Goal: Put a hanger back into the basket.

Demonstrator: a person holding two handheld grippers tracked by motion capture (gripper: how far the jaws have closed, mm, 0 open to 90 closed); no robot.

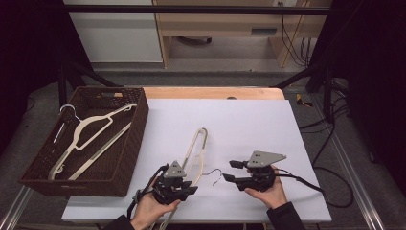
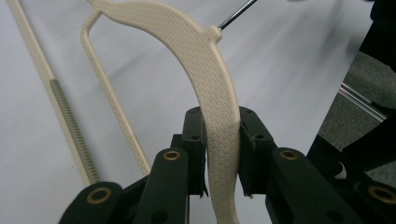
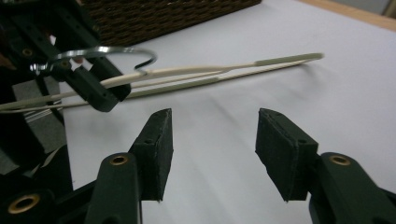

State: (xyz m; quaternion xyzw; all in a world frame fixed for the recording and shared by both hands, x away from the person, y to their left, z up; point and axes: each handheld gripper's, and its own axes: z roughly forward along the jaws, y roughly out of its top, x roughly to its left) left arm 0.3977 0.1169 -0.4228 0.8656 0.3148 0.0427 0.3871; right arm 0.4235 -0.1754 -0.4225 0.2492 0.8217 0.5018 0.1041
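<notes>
A cream plastic hanger [image 1: 196, 143] with a metal hook [image 1: 216, 173] lies tilted over the white sheet [image 1: 249, 124], its far end resting near the sheet's middle. My left gripper [image 1: 189, 188] is shut on the hanger's broad shoulder [image 2: 205, 70], and both pads press on it in the left gripper view [image 2: 222, 144]. My right gripper [image 1: 231, 171] stands open just right of the hook, nothing between its pads [image 3: 214, 144]. In the right gripper view the hook [image 3: 102, 52] curves above the left gripper's jaws [image 3: 98, 88].
A dark woven basket [image 1: 129, 143] stands at the left with another cream hanger [image 1: 91, 127] lying in it. The sheet covers a wooden table [image 1: 210, 92]. Cables trail off the right edge near the floor.
</notes>
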